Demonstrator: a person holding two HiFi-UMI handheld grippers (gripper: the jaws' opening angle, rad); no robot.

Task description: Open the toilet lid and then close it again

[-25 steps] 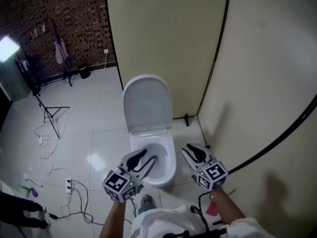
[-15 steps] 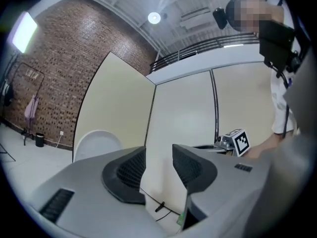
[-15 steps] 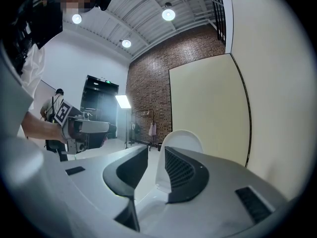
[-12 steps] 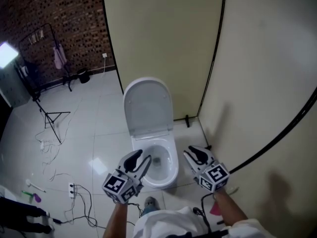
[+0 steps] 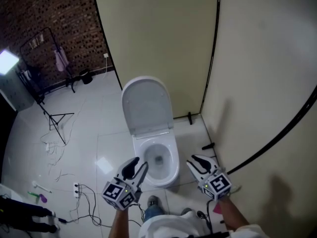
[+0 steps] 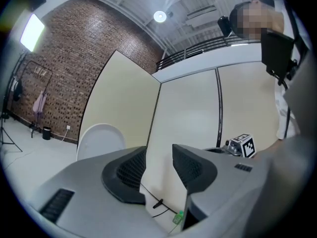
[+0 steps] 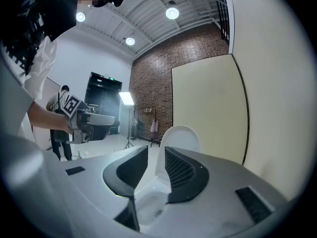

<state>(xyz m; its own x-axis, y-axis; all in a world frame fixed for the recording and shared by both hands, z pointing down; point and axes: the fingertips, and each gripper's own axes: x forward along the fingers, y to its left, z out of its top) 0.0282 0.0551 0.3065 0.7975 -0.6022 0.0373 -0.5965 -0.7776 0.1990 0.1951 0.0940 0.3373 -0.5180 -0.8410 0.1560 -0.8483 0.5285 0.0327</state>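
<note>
The white toilet's lid (image 5: 147, 105) stands upright against the beige partition, and the bowl (image 5: 159, 158) below it lies uncovered. My left gripper (image 5: 137, 164) hovers at the bowl's front left rim, shut, with nothing between its fingers. My right gripper (image 5: 197, 159) hangs to the right of the bowl, also shut and empty. Neither touches the toilet. In the left gripper view the lid (image 6: 99, 140) shows left of my left gripper (image 6: 159, 155). Over my right gripper (image 7: 156, 155) in its own view, the lid (image 7: 181, 135) rises above the bowl (image 7: 148, 207).
Beige partition walls (image 5: 163, 38) close in behind and to the right of the toilet. Loose cables and a power strip (image 5: 77, 186) lie on the white tiles at the left. A light stand (image 5: 54, 120) and a clothes rack (image 5: 47, 53) stand further left. My shoe (image 5: 152, 201) sits before the bowl.
Both grippers have drawn back from the bowl toward my body, lower in the head view. The lid has stayed upright.
</note>
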